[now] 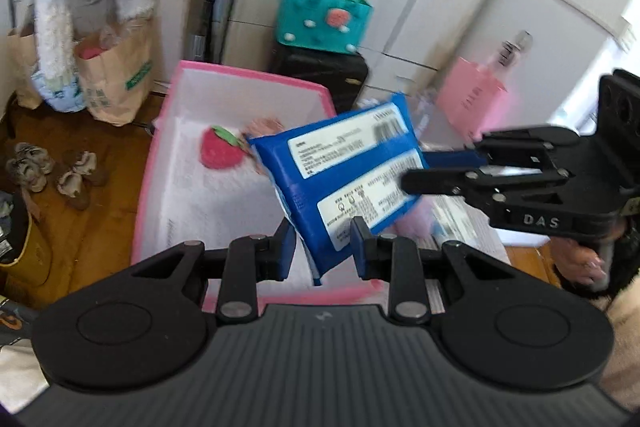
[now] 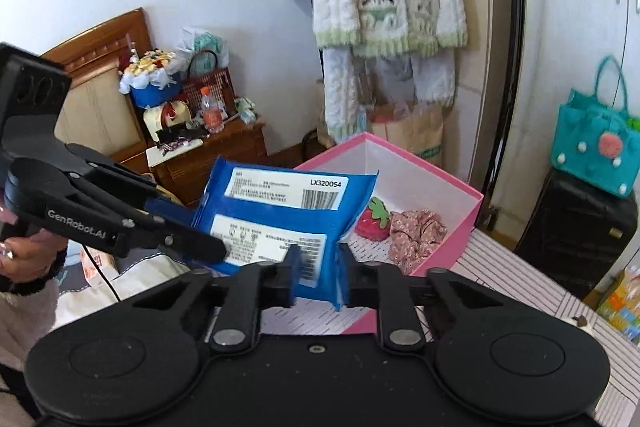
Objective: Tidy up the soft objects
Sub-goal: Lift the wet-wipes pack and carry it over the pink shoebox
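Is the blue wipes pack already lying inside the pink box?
No, the blue plastic wipes pack is held in the air above the pink cardboard box, gripped by both grippers.

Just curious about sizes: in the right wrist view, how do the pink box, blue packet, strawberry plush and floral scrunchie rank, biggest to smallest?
1. Pink box
2. Blue packet, though it sits nearer the camera
3. Floral scrunchie
4. Strawberry plush, close to the scrunchie in size

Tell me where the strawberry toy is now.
The strawberry toy lies inside the pink box, beside the floral scrunchie, just behind the blue pack in the right wrist view.
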A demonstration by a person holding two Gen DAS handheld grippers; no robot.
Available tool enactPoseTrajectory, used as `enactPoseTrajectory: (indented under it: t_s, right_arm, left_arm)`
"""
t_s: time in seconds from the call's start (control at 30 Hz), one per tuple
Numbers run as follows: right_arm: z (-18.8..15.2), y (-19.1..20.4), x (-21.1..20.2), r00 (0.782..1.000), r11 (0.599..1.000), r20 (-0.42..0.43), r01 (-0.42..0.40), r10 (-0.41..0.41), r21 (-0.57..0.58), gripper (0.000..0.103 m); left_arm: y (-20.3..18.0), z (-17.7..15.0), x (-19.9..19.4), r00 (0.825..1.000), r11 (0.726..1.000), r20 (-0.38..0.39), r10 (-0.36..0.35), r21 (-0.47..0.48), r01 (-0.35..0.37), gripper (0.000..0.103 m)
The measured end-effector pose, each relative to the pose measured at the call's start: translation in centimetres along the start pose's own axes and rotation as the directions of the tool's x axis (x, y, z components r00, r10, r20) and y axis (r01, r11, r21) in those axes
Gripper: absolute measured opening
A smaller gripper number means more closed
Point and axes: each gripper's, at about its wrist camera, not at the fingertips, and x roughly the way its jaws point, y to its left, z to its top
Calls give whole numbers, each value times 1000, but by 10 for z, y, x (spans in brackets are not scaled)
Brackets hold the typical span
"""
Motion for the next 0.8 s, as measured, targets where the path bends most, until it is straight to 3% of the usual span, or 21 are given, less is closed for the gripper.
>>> enactPoseTrajectory:
  t_s: [0.1,0.3,0.43,0.6,0.8]
  right_arm:
    - [18,-10,26,999,1000,-51,7,-6,19,20]
    - [37,-29,94,983,998,-177,58,-52,30,21]
    - [35,-41,124,970,998,-238,52,-41,42,22]
    - [25,-50,136,959,996,-283,39,-14,83,23]
    - [14,-49,134,953,991,-301,66,-28,116,24]
  left_arm:
    - [14,14,21,999,999,-6,36,-34,-36,28]
    - [52,35,80,992,988,-110,69,-130,-83,29]
    - [61,40,104,976,987,-184,117,-89,-135,29]
    - [66,40,128,948,989,-294,120,-53,-142,29]
    - [69,39,143,923,991,-369,104,-43,-129,29]
